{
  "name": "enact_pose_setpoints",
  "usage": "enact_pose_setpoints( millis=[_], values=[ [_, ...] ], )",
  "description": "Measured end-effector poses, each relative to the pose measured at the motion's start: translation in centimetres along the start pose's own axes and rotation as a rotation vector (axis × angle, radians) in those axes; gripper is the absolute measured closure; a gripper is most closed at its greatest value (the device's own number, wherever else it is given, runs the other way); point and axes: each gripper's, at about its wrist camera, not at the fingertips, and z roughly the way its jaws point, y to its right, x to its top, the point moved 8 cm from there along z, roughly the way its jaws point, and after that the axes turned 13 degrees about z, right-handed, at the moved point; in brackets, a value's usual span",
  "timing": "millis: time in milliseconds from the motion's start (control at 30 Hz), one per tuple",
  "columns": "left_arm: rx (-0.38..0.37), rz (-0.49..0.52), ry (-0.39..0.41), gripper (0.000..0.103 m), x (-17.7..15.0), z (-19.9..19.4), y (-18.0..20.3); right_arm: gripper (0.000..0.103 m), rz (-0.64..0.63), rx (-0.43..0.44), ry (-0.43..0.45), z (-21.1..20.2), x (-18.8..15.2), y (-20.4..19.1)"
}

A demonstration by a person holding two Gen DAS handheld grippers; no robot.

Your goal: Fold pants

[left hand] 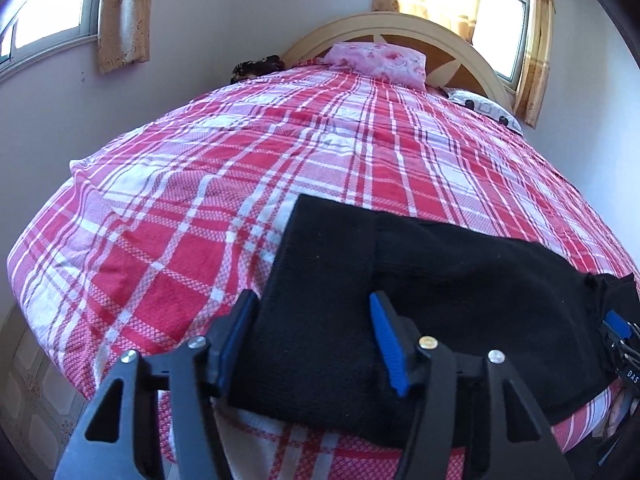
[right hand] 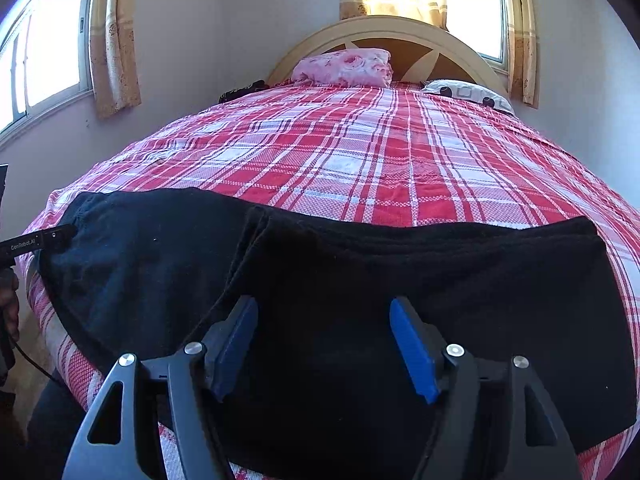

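Black pants (left hand: 440,280) lie folded flat along the near edge of the bed, also filling the lower half of the right wrist view (right hand: 360,280). My left gripper (left hand: 314,304) is open, its blue-padded fingers straddling the left end of the pants just above the cloth. My right gripper (right hand: 324,308) is open over the middle of the pants, holding nothing. The right gripper's tip (left hand: 618,326) shows at the right edge of the left wrist view. The left gripper's tip (right hand: 52,238) shows at the pants' left end in the right wrist view.
The bed has a red and white plaid cover (left hand: 280,152). A pink pillow (left hand: 380,62) and a white patterned pillow (left hand: 484,110) lie by the wooden headboard (left hand: 400,26). A dark bundle (left hand: 258,67) sits at the far left corner. Curtained windows flank the bed.
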Motion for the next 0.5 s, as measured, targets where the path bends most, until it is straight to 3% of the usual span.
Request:
enact_pose_setpoints(
  millis=[300,367,500],
  values=[
    [0.037,-0.02,0.014,0.043,-0.4,0.0,0.1,0.033,0.003,-0.004,0.016,-0.1,-0.2,0.0],
    [0.033,-0.027,0.022,0.035,-0.6,-0.3,0.2,0.033,0.004,-0.007,0.023,-0.1,-0.3,0.0],
    [0.003,-0.05,0.033,0.034,-1.1,-1.1,0.4,0.033,0.008,-0.007,0.032,-0.1,-0.3,0.0]
  ],
)
